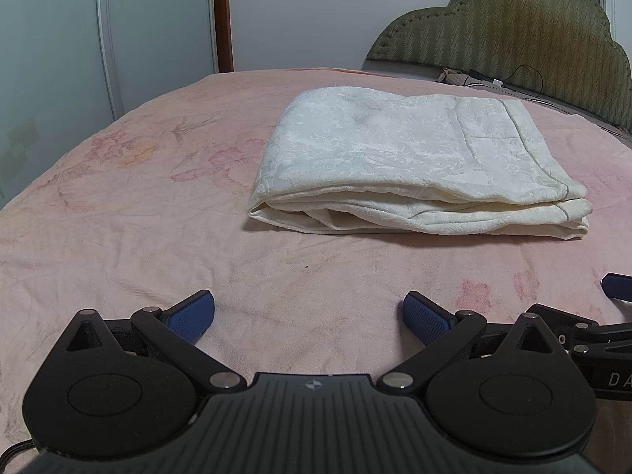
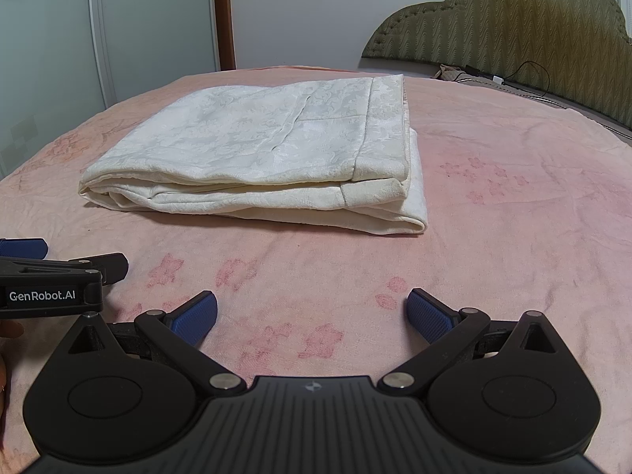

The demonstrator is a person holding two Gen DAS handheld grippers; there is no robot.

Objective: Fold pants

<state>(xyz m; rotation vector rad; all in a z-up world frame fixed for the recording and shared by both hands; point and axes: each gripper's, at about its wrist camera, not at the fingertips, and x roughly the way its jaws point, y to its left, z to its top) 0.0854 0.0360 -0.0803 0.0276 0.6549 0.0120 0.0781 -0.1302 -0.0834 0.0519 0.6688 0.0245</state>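
Lettering: "GenRobot.AI" in white on the black side of the left claw [image 2: 23,252] as the right wrist view shows it; "DA", cut off at the frame edge, on the right claw [image 1: 616,284] in the left wrist view. Pants [image 1: 418,166]: cream, patterned weave, folded into a flat rectangular stack on the pink floral bed [image 1: 138,205]. Position: ahead of both claws, well apart from the blue pads [image 1: 189,316], nothing gripped. Left claw: jaws wide apart over bare sheet. Right claw: jaws likewise spread. Padded olive headboard [image 1: 513,27] behind.
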